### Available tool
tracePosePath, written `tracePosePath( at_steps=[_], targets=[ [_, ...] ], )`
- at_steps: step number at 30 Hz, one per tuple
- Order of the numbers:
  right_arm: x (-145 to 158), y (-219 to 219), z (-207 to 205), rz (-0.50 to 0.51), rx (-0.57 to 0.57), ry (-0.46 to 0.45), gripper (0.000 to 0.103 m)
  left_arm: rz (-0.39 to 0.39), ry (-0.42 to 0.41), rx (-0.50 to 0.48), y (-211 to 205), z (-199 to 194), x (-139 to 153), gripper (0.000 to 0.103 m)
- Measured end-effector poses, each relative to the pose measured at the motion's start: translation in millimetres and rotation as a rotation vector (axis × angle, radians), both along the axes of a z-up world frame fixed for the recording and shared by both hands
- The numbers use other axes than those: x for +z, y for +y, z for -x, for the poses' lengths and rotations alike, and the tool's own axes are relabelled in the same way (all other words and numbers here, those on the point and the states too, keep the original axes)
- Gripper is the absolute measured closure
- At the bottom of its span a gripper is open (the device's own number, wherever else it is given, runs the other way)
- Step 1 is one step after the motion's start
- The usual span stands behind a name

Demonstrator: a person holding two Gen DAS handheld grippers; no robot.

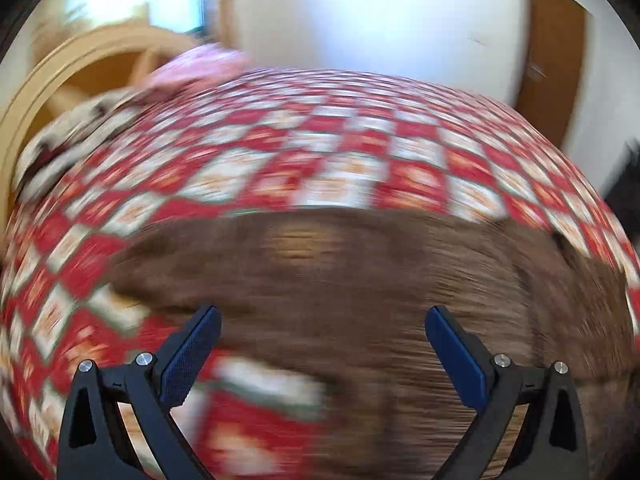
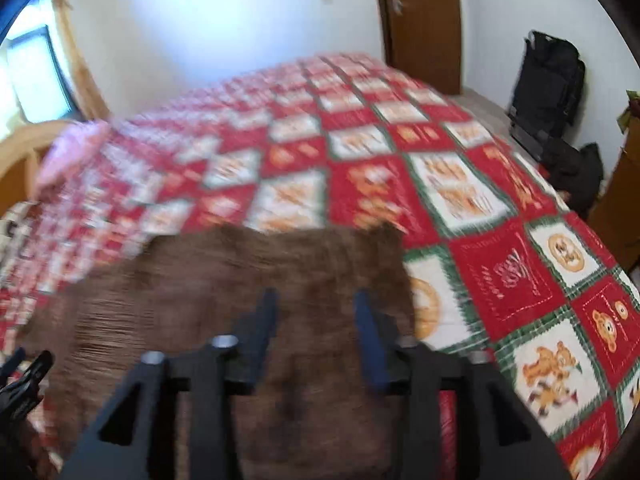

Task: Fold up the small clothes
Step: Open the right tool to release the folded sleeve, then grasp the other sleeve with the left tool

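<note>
A brown fuzzy garment (image 1: 360, 304) lies spread flat on the red and white patchwork bedspread (image 1: 280, 152). Both views are blurred by motion. My left gripper (image 1: 322, 320) hangs above the garment's near part, its blue-padded fingers wide apart with nothing between them. In the right wrist view the same brown garment (image 2: 224, 300) fills the lower middle. My right gripper (image 2: 316, 304) stands over its right half, jaws partly apart and no cloth caught between the pads. The left gripper's black tip (image 2: 28, 376) shows at the far left edge.
A pink garment (image 1: 200, 68) and a spotted cloth (image 1: 76, 132) lie at the bed's far left by the wooden headboard (image 1: 92, 56). A brown door (image 2: 424, 20) and black bags (image 2: 548, 92) stand along the wall right of the bed.
</note>
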State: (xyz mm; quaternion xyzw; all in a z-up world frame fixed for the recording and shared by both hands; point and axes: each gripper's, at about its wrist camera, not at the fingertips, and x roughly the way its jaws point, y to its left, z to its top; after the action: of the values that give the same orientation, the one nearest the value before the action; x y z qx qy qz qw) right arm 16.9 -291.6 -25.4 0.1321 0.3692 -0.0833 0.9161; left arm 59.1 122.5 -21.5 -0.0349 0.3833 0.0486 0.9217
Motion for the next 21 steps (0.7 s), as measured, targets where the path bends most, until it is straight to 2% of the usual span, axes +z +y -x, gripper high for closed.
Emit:
tracePosePath(
  at_steps=[1,5,8,9,11,15,19,20,21],
  targets=[
    [10,11,6,-0.001,0.016,-0.035,0.040,0.027,-0.001,0.053,25,1,1,0.001],
    [40,70,25,0.015,0.136,-0.117,0.040,0.150,0.028,0.271,110,6,-9,0.001],
    [46,114,35,0.011,0.252,-0.136,0.040,0.383,0.031,0.359,158,9,-25,0.001],
    [47,127,35,0.015,0.286,-0.135,0.040,0.485,0.027,0.377,170,9,-33,0.001],
    [44,151,39,0.026,0.341,-0.127,0.040,0.561,0.018,0.393,179,3,-42,0.001],
    [35,177,46,0.049,0.404,-0.105,0.040,0.470,-0.007,0.367,170,-19,-44,0.001],
    [28,183,48,0.050,0.413,-0.075,0.040,0.467,-0.010,0.376,168,-30,-50,0.003],
    [27,181,49,0.048,0.406,-0.069,0.040,0.466,-0.022,0.381,169,-28,-51,0.009],
    [26,178,49,0.041,0.390,-0.063,0.040,0.454,-0.039,0.389,170,-26,-50,0.028]
  ],
)
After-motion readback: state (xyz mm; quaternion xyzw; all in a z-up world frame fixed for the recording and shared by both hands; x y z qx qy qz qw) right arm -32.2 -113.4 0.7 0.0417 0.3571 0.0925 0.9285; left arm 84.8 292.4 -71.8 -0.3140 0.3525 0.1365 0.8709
